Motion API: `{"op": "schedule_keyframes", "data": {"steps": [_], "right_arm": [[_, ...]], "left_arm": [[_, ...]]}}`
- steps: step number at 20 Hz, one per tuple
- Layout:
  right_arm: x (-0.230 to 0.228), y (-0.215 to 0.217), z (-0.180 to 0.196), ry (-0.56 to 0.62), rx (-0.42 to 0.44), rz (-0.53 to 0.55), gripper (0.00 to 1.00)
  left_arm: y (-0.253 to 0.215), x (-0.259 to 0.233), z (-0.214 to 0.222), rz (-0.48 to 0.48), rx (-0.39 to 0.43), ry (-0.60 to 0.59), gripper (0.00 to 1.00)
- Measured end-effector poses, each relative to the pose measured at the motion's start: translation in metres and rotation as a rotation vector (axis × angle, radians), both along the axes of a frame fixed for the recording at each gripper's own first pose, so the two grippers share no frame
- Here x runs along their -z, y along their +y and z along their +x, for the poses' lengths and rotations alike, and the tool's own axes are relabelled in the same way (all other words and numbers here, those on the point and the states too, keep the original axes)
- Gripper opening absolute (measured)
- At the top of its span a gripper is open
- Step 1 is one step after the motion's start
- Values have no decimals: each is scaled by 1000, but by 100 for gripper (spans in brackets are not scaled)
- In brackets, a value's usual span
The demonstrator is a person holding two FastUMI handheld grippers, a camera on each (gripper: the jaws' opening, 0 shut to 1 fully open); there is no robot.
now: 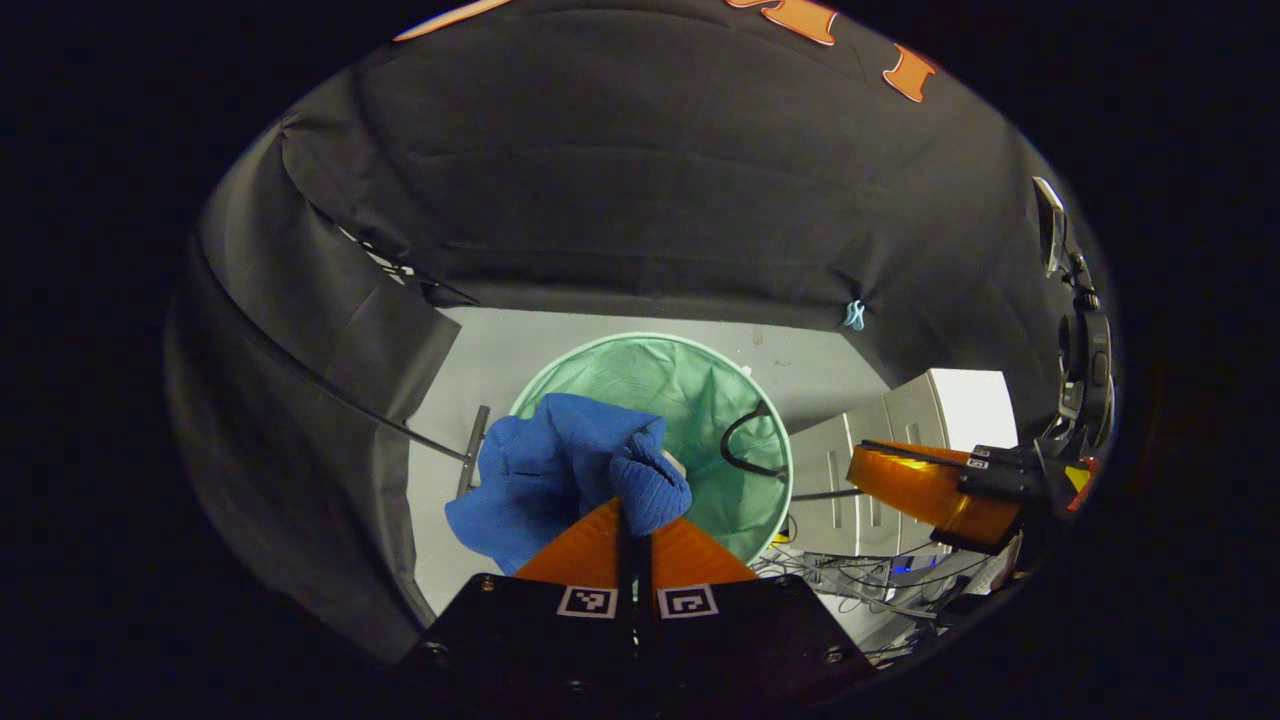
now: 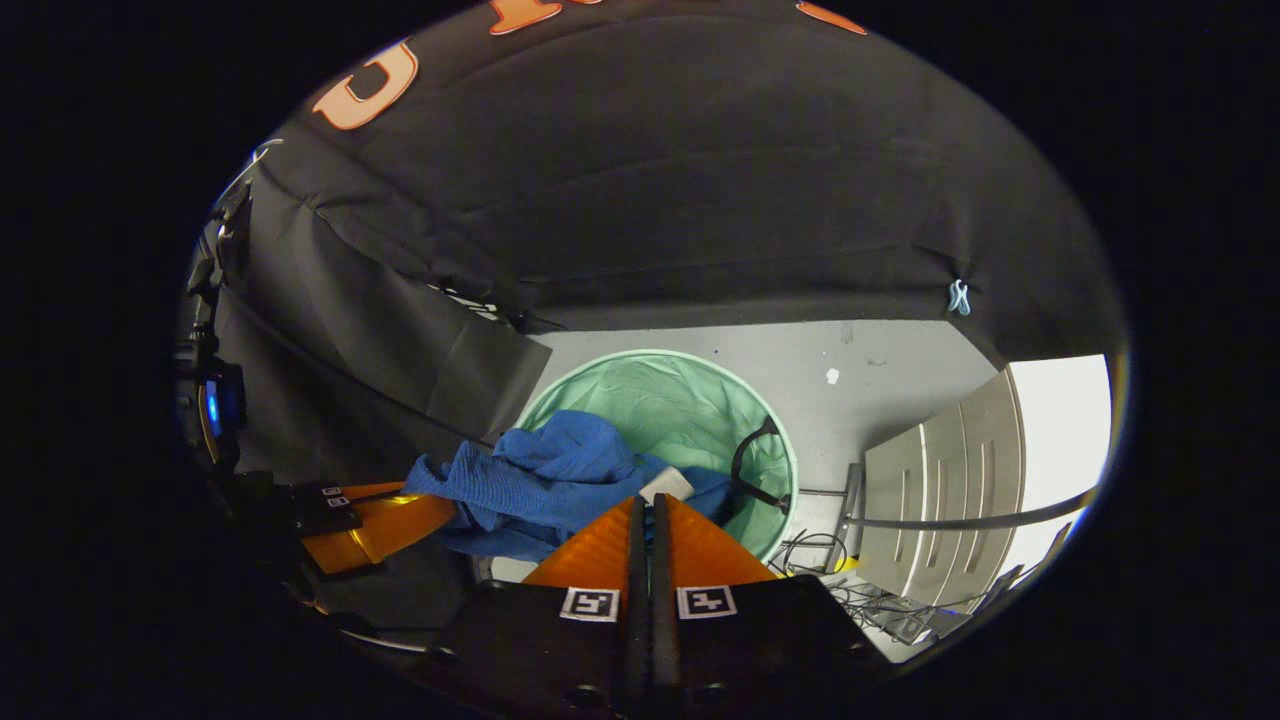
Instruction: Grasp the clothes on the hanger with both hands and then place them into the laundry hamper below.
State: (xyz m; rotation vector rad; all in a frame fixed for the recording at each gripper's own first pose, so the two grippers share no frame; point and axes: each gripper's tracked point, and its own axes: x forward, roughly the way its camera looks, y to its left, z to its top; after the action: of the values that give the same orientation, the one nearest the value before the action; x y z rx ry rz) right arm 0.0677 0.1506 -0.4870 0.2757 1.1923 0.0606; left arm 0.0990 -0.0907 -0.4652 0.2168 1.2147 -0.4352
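The green mesh laundry hamper [image 1: 700, 390] stands open on the grey floor [image 1: 560, 340]. The blue garment [image 1: 550, 470] hangs bunched over its near rim, trailing left to right between both tools. Left hand-held gripper [image 1: 636, 505] and right hand-held gripper [image 2: 648, 500] each pinch its cloth. A white cabinet [image 2: 940, 480] stands beside the hamper

My left tongs [image 1: 634, 515] and right tongs [image 2: 648, 512] have ribbed wedge fingers on black screwed bodies (two square tags each).
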Motion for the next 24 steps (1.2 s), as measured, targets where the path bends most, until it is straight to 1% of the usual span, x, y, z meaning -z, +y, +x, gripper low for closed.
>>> {"op": "schedule_keyframes", "data": {"steps": [2,5,6,7,8,9,10,13,14,15,16,17,18,19,20,21,22,24], "right_arm": [[-2,1,-4,16,17,-2,8],[-1,-1,-12,30,32,-4,8],[-2,-3,-12,33,33,-10,25],[4,-4,-15,35,36,-17,42],[4,-4,-17,34,42,-26,33],[4,-5,-21,32,47,-28,33],[1,-4,-23,28,52,-24,47],[-8,2,-30,15,59,-25,54],[-10,3,-33,10,56,-27,64],[-12,3,-38,5,53,-33,63],[-17,4,-40,-4,50,-37,78],[-23,7,-44,-14,49,-36,79],[-28,10,-48,-25,51,-39,73],[-35,11,-50,-36,54,-45,81],[-40,12,-52,-48,55,-49,86],[-46,13,-55,-63,58,-56,98],[-54,14,-58,-76,59,-64,99],[-71,18,-64,-106,64,-75,99]], "left_arm": [[3,1,0,21,3,-1,4],[-2,-3,5,-2,-4,-11,11],[-5,-5,8,-8,-4,-23,13],[-6,-8,10,-12,0,-30,12],[-6,-11,10,-18,4,-37,24],[-5,-19,10,-23,7,-45,33],[-3,-29,7,-27,8,-53,33],[-1,-42,1,-32,11,-80,46],[5,-45,-3,-29,13,-89,47],[7,-48,-5,-33,15,-92,57],[10,-52,-8,-35,15,-99,60],[13,-56,-9,-36,14,-107,65],[16,-60,-13,-37,12,-116,76],[19,-65,-15,-43,10,-124,80],[24,-72,-18,-46,6,-135,80],[31,-80,-20,-50,1,-151,84],[34,-87,-21,-59,-1,-164,81],[43,-103,-21,-70,-9,-196,85]]}}
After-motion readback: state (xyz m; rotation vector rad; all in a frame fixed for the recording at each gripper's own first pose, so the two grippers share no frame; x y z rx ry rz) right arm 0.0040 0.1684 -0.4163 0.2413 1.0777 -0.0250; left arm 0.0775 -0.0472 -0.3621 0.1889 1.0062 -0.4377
